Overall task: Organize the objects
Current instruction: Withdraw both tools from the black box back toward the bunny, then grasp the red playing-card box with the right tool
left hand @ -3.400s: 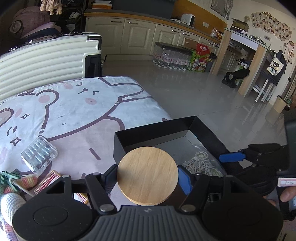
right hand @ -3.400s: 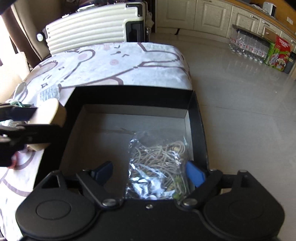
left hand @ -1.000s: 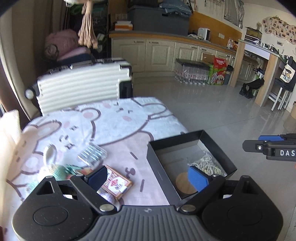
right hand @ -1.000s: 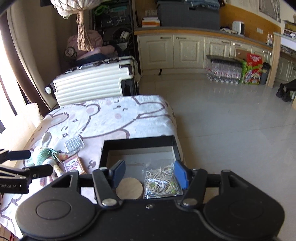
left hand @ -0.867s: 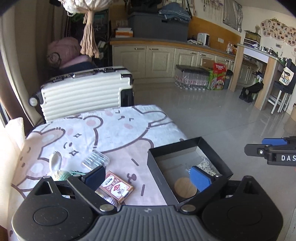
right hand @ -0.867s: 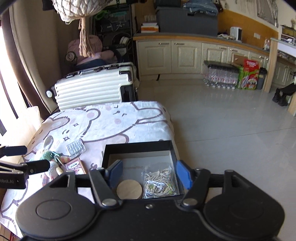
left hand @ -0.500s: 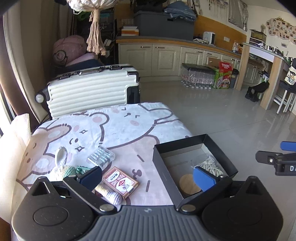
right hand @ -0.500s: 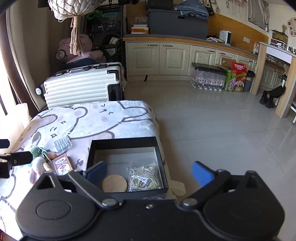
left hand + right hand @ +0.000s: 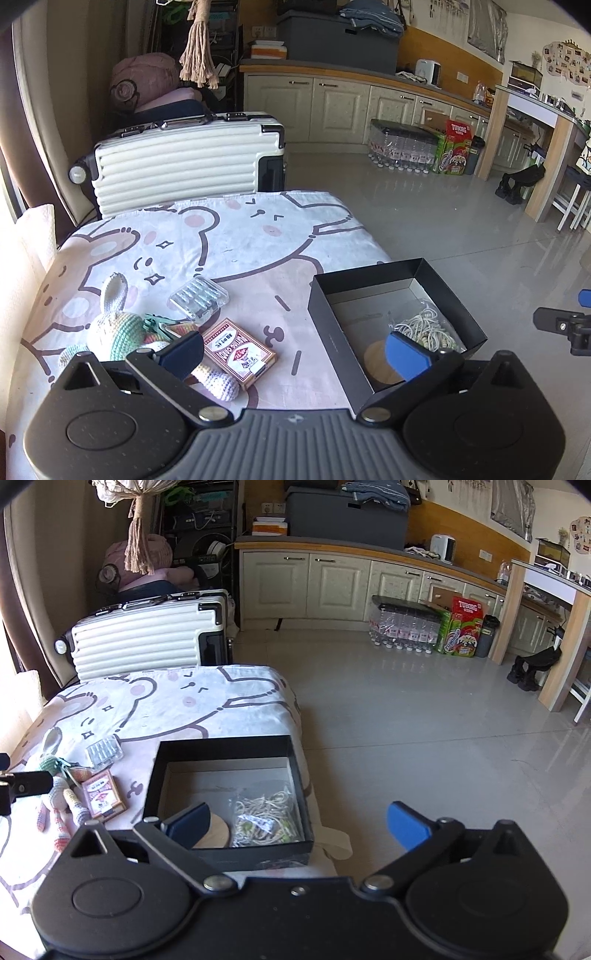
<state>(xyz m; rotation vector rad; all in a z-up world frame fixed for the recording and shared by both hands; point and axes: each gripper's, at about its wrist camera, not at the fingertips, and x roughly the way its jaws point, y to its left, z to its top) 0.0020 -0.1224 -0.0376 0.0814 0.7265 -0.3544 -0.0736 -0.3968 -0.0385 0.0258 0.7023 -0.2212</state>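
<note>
A black open box [image 9: 461, 306] [image 9: 221, 744] sits at the bed's near right corner. In it lie a round wooden disc [image 9: 375, 360] [image 9: 216, 832] and a bag of rubber bands [image 9: 424, 328] [image 9: 266, 812]. On the bedsheet to its left lie a red card deck [image 9: 240, 347] [image 9: 103, 799], a clear plastic case [image 9: 199, 297] [image 9: 103, 751] and a crocheted bunny [image 9: 118, 332] [image 9: 55, 801]. My left gripper [image 9: 293, 352] is open and empty, raised above the bed. My right gripper [image 9: 297, 825] is open and empty, raised over the box's near edge.
The bear-print sheet [image 9: 229, 236] covers the bed. A cream suitcase [image 9: 177, 162] stands behind it. A tiled floor [image 9: 424, 720] lies to the right, with cabinets, bottled water packs [image 9: 402, 627] and a wooden table leg [image 9: 565, 657] beyond.
The left gripper released the wooden disc into the box and both grippers pulled back and up. The right gripper opened wider and shifted right.
</note>
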